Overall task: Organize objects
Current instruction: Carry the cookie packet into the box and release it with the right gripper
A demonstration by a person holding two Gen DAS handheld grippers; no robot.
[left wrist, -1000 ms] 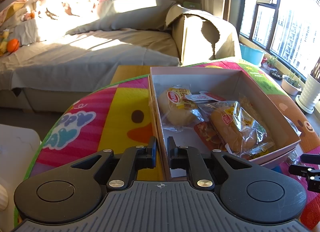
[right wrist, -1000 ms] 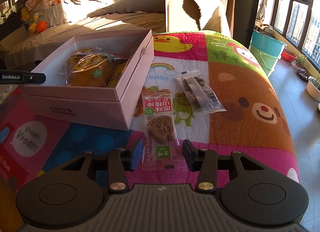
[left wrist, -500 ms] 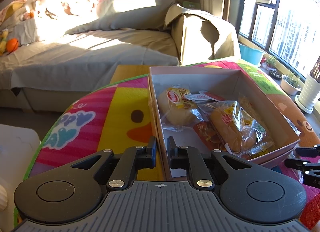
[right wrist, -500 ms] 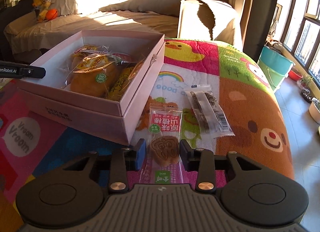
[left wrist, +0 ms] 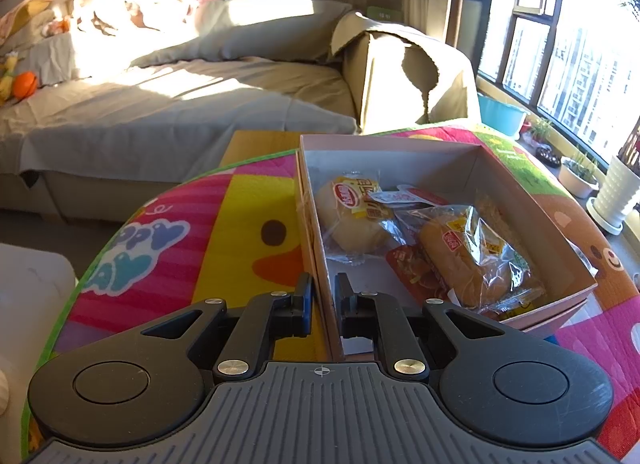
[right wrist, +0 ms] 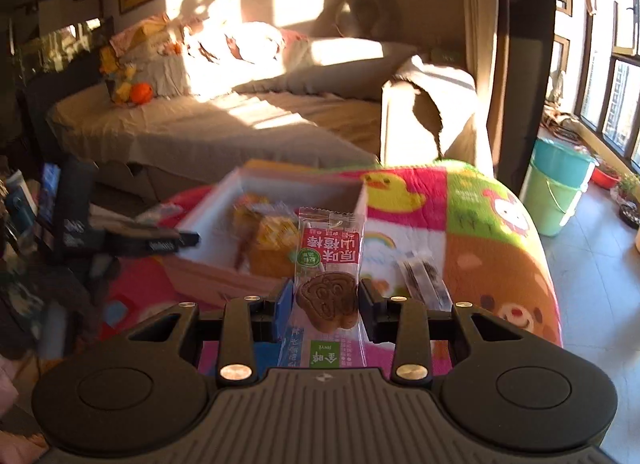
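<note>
Step in hand: transfer of one loose snack into the pink box (left wrist: 440, 152). The right gripper (right wrist: 326, 306) pinches a clear snack packet (right wrist: 328, 260) with a red label and a brown moulded biscuit; the pads press on the packet's two sides at the biscuit and the packet stands upright, clear of the play mat (right wrist: 500, 264). The left gripper (left wrist: 322, 296) is closed on the near left wall of the box, one finger outside, one inside, apparently steadying it. The box sits on the mat and holds several wrapped buns (left wrist: 464, 252) and flat sachets; its near left floor is bare. In the right wrist view the box lies beyond and slightly left of the held packet, blurred. One dark-striped packet (right wrist: 420, 276) lies on the mat, just right of the gripper, outside the box. Judgement: the pick is done, the placement not yet. The next move calls for carrying the packet over the box rim without snagging the wall, lowering into the bare patch, then releasing. Risk: the slick film could slip in the pinch.
</note>
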